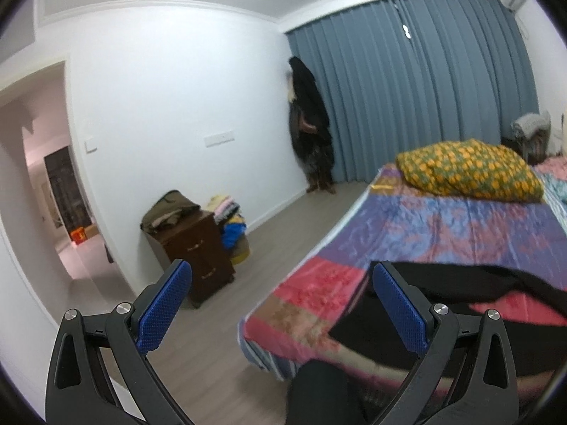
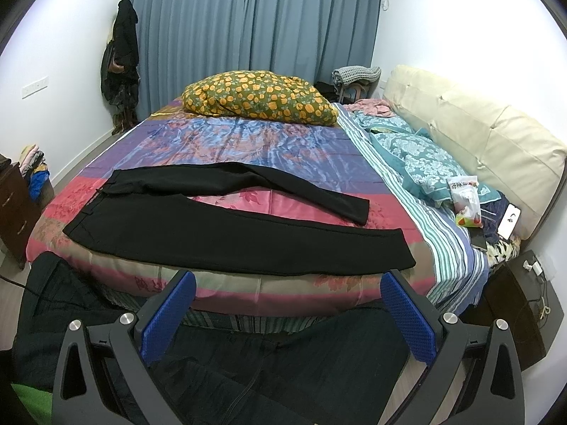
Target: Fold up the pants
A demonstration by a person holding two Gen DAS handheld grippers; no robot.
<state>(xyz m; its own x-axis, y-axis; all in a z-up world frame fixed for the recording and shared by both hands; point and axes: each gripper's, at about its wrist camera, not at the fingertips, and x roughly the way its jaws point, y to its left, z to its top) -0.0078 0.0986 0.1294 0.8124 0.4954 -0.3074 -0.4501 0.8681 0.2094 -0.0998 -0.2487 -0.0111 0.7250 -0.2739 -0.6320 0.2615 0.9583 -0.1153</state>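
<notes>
Black pants (image 2: pixel 226 226) lie spread on the bed's colourful quilt (image 2: pixel 248 141), waist at the left, the two legs splayed apart toward the right. My right gripper (image 2: pixel 288 304) hangs open just in front of the bed's near edge, below the nearer leg, holding nothing. In the left wrist view the pants (image 1: pixel 443 304) show at the lower right, on the bed corner. My left gripper (image 1: pixel 280 297) is open and empty; its right finger (image 1: pixel 397 304) overlaps the pants' waist end, its left finger over the floor.
A yellow-flowered pillow (image 2: pixel 258 99) lies at the far end of the bed. Teal bedding (image 2: pixel 418 156), a snack bag (image 2: pixel 467 198) and a phone (image 2: pixel 508 221) sit along the cream headboard (image 2: pixel 478 131). A dark nightstand (image 1: pixel 198 248) with clothes stands left, near a doorway. Dark clothing (image 2: pixel 269 364) lies under my right gripper.
</notes>
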